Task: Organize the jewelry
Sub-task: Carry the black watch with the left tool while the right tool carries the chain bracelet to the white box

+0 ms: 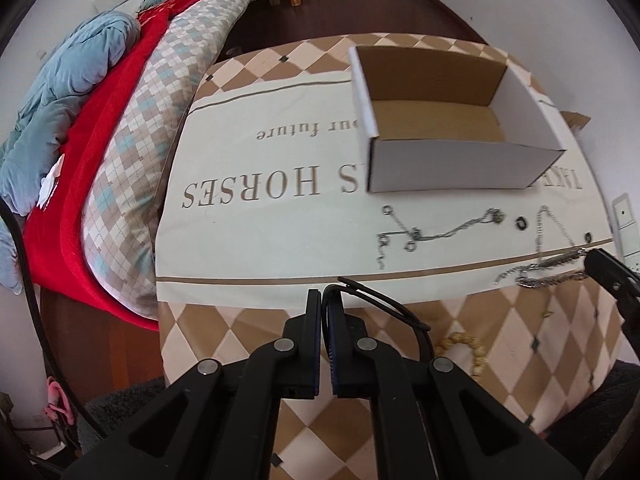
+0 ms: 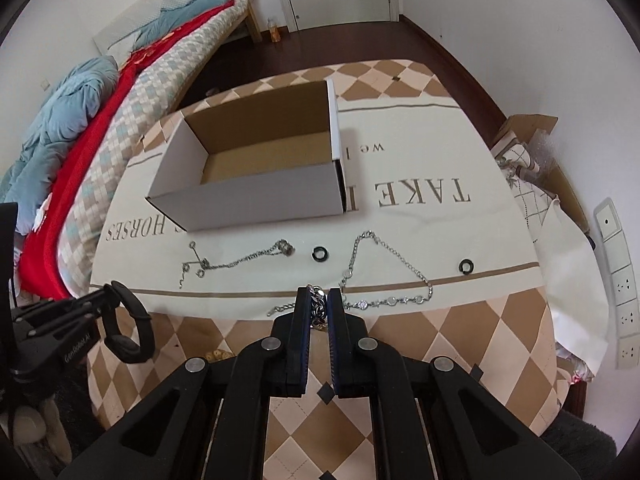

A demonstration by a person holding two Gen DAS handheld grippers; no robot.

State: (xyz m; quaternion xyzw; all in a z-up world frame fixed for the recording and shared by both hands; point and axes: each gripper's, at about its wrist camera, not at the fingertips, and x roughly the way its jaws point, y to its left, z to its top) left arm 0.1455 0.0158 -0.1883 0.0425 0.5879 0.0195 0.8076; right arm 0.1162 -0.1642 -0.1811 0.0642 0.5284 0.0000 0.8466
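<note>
Bench, draped in a diamond-pattern cloth with printed lettering, some of it hidden behind the box; bed alongside with red and blue bedding.

Cardboard box: white outside, brown inside, open top, nothing visible in it; stands on the cloth beyond the jewelry.

Thin silver chain with ring links: lies loose in front of the box, left part; fine detail hard to make out.

Black ring: flat on the cloth, just right of that chain; a second black ring well to the right.

Silver link necklace: bent into a peak, its lower run lying along the cloth's brown stripe.

Chunky silver chain bracelet: at the near bench edge, pinched between the right gripper fingers, which are clenched on it; one end trails left, the rest hidden behind the fingers.

Left gripper: fingers closed nearly together on a black band, probably a watch strap, which hangs as a loop off the bench's near left corner; its clasp end is unclear.

Beaded object: low against the cloth's front drape, partly cut off by the left gripper.
</note>
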